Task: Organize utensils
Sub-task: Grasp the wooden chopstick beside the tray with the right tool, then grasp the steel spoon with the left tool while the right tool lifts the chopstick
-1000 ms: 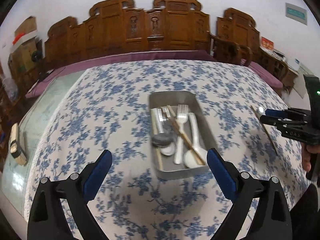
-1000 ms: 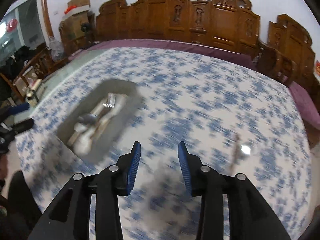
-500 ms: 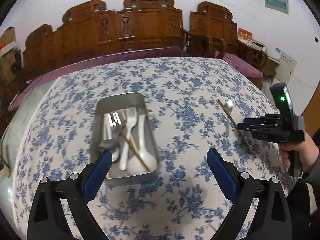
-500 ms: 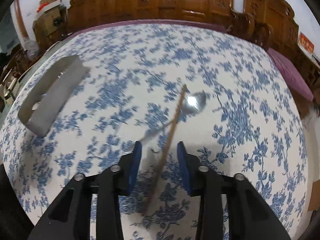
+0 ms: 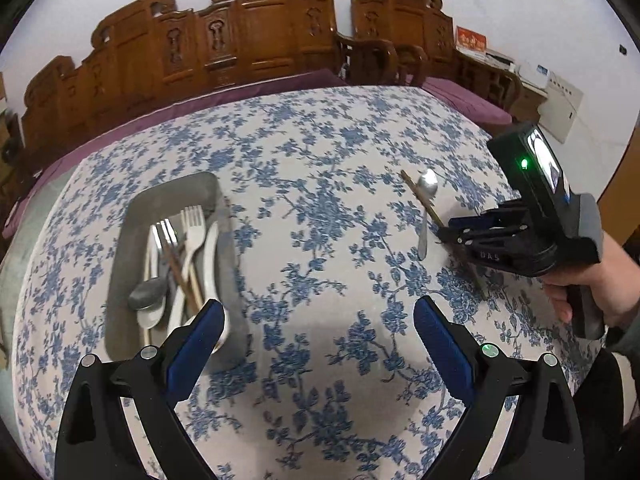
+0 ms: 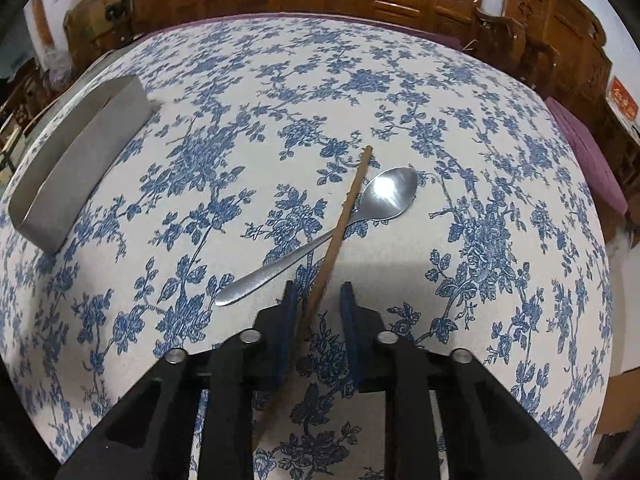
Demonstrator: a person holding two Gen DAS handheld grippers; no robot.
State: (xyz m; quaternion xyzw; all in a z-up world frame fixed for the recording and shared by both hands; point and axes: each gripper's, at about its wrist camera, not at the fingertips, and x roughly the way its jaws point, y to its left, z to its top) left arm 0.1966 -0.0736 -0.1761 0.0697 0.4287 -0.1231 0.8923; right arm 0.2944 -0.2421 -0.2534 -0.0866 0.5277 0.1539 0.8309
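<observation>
One chopstick, centre frame, crossing the spoon; light, stiff, thin, rolls easily; right gripper closing around its lower third, pads not yet touching; pinch squarely; left gripper wide, empty.

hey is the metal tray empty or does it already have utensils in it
Not empty. The left wrist view shows the metal tray holding a white fork, spoons and chopsticks piled together.

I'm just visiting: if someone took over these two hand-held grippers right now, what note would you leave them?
Left gripper: open, empty, above the tablecloth beside the tray.
Right gripper: jaws just closing around the loose chopstick, not yet pinching it.
Done: other utensils lie in the tray.
Left: the chopstick and the metal spoon it crosses, both on the tablecloth.
</observation>
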